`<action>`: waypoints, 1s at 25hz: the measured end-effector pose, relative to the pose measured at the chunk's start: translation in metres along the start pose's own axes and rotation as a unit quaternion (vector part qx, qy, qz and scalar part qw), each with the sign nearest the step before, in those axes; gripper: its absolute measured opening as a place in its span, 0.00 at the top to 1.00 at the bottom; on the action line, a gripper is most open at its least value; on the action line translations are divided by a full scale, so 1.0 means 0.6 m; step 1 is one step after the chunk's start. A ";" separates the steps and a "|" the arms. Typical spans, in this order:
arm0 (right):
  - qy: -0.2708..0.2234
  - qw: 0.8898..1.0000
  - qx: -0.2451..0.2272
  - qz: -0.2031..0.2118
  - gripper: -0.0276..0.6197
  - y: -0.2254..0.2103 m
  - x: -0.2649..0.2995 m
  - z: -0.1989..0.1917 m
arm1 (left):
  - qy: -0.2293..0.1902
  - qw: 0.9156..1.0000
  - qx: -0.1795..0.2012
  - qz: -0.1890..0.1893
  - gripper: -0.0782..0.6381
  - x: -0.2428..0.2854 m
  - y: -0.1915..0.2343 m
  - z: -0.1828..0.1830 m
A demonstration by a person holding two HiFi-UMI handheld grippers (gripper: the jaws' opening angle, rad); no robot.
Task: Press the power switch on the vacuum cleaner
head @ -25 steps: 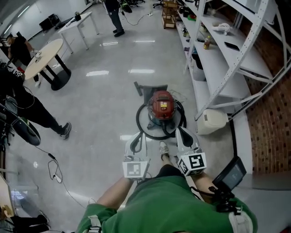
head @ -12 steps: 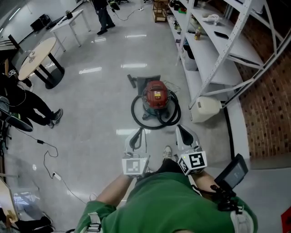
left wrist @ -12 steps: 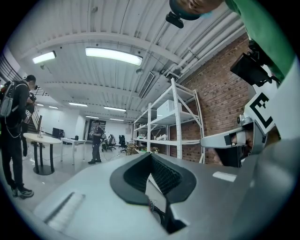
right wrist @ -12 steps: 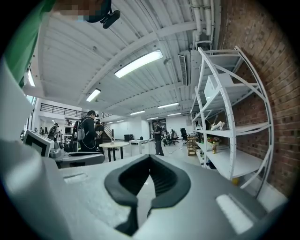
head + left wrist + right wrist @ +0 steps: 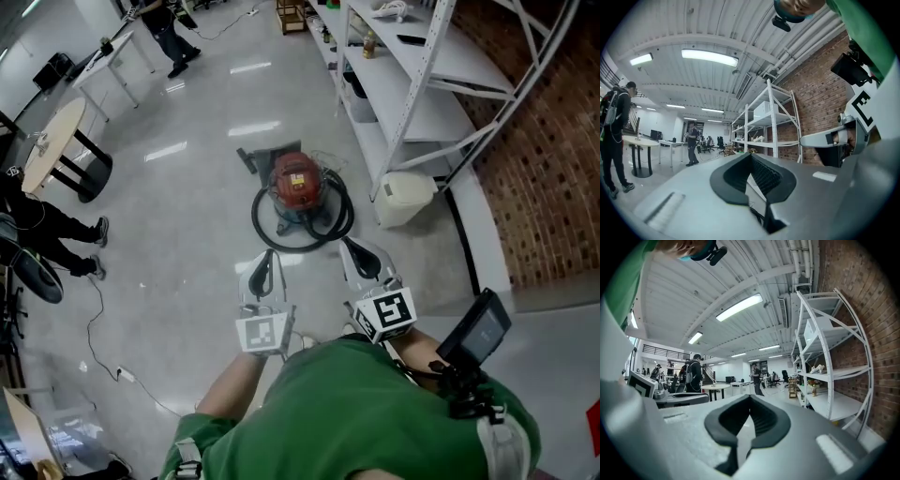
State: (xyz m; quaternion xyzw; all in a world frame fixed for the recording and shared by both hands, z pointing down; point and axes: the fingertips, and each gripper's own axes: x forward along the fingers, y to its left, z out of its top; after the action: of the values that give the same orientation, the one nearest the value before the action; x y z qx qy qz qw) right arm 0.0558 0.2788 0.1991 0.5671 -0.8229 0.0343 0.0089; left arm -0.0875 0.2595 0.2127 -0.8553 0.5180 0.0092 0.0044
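The red vacuum cleaner (image 5: 298,181) stands on the grey floor with its black hose (image 5: 281,232) coiled round it, seen only in the head view. My left gripper (image 5: 267,257) and right gripper (image 5: 349,247) are held side by side in front of my body, well short of the vacuum and touching nothing. Both look shut and empty. The left gripper (image 5: 751,157) and the right gripper (image 5: 750,397) views look level across the room at ceiling and shelves, and the vacuum is out of their sight.
A white shelving rack (image 5: 422,84) and a white bin (image 5: 405,199) stand just right of the vacuum, with a brick wall (image 5: 548,159) behind them. A round table (image 5: 49,145), a person (image 5: 42,225) and a floor cable (image 5: 94,319) are at the left.
The vacuum has shifted up and left in the head view and looks smaller and farther from the grippers. Both grippers stay together in front of my body, still shut.
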 end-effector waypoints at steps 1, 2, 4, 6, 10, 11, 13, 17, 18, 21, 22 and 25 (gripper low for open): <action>-0.001 1.000 0.001 0.000 0.95 -0.005 -0.006 0.000 | 0.001 1.000 0.001 0.000 0.88 0.001 -0.007 0.000; 0.000 1.000 0.002 -0.001 0.95 -0.009 -0.011 -0.001 | 0.001 1.000 0.002 0.000 0.88 0.001 -0.013 0.000; 0.000 1.000 0.004 -0.001 0.95 -0.019 -0.022 -0.003 | -0.001 1.000 0.003 0.001 0.88 0.003 -0.025 -0.002; 0.000 1.000 0.006 -0.001 0.95 -0.031 -0.035 -0.005 | -0.003 1.000 0.005 0.001 0.88 0.005 -0.041 -0.004; 0.000 1.000 0.010 0.000 0.95 -0.042 -0.060 -0.009 | 0.002 1.000 0.008 0.002 0.88 -0.004 -0.067 -0.007; -0.001 1.000 0.010 0.001 0.95 -0.042 -0.063 -0.008 | 0.003 1.000 0.009 0.003 0.88 -0.005 -0.070 -0.008; -0.003 1.000 0.009 0.003 0.95 -0.043 -0.065 -0.006 | 0.003 1.000 0.008 0.004 0.88 -0.007 -0.073 -0.007; -0.005 1.000 0.008 0.008 0.95 -0.043 -0.071 -0.001 | 0.001 1.000 0.008 0.008 0.88 -0.014 -0.079 -0.004; -0.006 1.000 0.007 0.009 0.95 -0.044 -0.072 0.000 | 0.000 1.000 0.008 0.010 0.88 -0.015 -0.081 -0.003; -0.008 1.000 0.007 0.013 0.95 -0.044 -0.072 0.002 | 0.002 1.000 0.006 0.013 0.88 -0.015 -0.084 -0.002; -0.008 1.000 0.007 0.014 0.95 -0.043 -0.072 0.002 | 0.003 1.000 0.006 0.013 0.88 -0.014 -0.084 -0.002; -0.011 1.000 0.007 0.016 0.95 -0.043 -0.068 0.005 | 0.000 1.000 0.009 0.013 0.88 -0.010 -0.085 0.001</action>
State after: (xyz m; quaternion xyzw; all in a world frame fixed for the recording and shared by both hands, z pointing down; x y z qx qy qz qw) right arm 0.0947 0.3077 0.1950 0.5539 -0.8319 0.0344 -0.0045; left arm -0.0454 0.2884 0.2119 -0.8482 0.5295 0.0050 0.0119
